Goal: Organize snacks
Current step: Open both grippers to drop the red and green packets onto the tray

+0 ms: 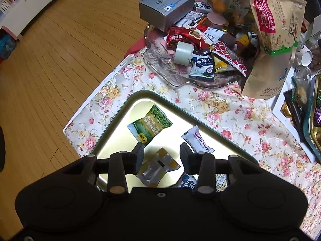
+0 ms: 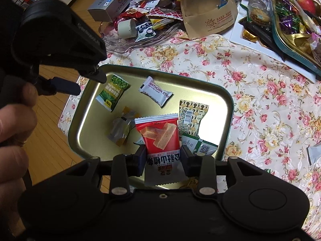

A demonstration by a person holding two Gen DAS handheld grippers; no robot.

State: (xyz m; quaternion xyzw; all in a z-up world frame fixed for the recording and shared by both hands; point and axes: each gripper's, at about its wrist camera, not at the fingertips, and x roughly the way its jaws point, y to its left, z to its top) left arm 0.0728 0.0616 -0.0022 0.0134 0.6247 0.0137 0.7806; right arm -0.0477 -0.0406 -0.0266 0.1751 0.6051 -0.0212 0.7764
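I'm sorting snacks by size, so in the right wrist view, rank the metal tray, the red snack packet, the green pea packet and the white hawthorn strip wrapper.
1. Metal tray, clearly largest.
2. Red snack packet, though it sits nearest the camera, so its lead is unsure.
3. Green pea packet and white hawthorn strip wrapper look alike; no ranking.

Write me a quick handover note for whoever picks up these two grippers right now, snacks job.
Left gripper: open, empty, hovering over the metal tray.
Right gripper: the red snack packet sits between its fingers over the tray; whether the pads press on it is not clear, so check before lifting.
In the tray: green pea packet, white hawthorn bar, a clear-and-yellow candy wrapper, and two patterned packets on the right side.
Left to do: the glass dish still holds a pile of snacks, plus a tape roll and a grey box.
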